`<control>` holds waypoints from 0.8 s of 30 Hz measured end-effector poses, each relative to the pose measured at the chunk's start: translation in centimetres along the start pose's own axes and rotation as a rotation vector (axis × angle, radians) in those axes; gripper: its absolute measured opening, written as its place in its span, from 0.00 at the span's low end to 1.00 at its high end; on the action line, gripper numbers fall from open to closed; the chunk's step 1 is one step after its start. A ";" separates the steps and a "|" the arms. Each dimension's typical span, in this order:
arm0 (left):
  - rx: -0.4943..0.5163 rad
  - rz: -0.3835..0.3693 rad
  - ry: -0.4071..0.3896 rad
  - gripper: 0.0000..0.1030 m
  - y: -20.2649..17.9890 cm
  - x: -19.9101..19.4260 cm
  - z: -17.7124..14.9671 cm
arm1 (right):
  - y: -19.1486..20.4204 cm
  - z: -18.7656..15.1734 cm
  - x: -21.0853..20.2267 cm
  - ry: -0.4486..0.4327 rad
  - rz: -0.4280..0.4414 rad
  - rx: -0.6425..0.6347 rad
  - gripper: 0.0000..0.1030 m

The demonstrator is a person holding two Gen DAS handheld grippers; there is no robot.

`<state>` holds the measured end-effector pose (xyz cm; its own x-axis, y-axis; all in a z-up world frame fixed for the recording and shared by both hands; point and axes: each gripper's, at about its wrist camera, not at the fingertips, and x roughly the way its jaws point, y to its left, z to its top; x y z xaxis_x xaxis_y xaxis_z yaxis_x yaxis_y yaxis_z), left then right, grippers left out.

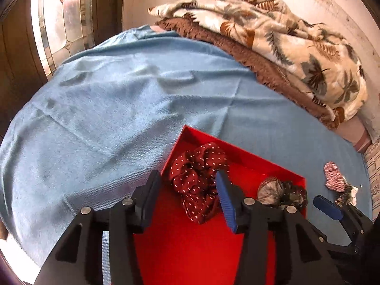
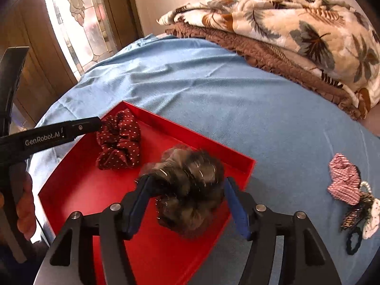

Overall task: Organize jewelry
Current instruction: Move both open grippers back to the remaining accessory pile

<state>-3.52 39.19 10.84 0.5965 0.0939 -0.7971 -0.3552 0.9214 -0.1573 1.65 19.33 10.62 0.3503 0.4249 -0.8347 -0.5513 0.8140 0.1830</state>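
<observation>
Hard to read: the pile at 3 o'clock on the blue sheet (image 2: 237, 109) is tangled. Pink striped scrunchie (image 2: 344, 181) is clear; under it a black hair tie (image 2: 353, 241), a white dotted piece (image 2: 374, 216) and something dark and glittery overlap, can't separate them further. Pearl-like loop partly hidden there too. Red tray (image 2: 78, 190): near edge is cut off by the gripper bodies in both views.

Counts: 2 scrunchies in the tray, 1 pink one outside it on the sheet, plus that mixed clump.

Left gripper (image 1: 190, 199): fingers spread wide, straddling the maroon polka-dot scrunchie (image 1: 199, 180), which lies in the tray's 11 o'clock corner. Fabric touches the right pad; nothing clamped.

Right gripper (image 2: 187, 201): fingers spread, the brown-grey fuzzy scrunchie (image 2: 190, 190) sits between them over the tray's 3 o'clock side. Motion-blurred, so can't tell if it's resting on the tray floor or just off it. Left pad touches it; right pad close, contact unclear.

Surroundings: leaf-print blanket (image 2: 296, 23) on a brown quilt (image 2: 273, 57) at 1 o'clock, well apart from the tray. Stained-glass door (image 1: 61, 23) at 11 o'clock.
</observation>
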 end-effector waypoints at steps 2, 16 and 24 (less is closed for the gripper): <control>0.007 0.018 -0.024 0.52 -0.2 -1.0 -0.3 | -0.3 -0.5 -1.4 -0.019 -0.008 -0.001 0.69; 0.187 -0.006 -0.051 0.62 -8.9 -6.3 -4.5 | -10.3 -10.6 -10.8 -0.068 -0.104 0.175 0.71; 0.271 -0.129 0.057 0.63 -19.4 -3.9 -6.2 | -22.5 -16.1 -15.0 -0.122 -0.222 0.405 0.71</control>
<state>-3.46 18.58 13.42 0.5803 -0.0448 -0.8132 -0.0693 0.9921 -0.1041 -3.43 -11.72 10.66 0.5262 0.2466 -0.8138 -0.1220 0.9690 0.2148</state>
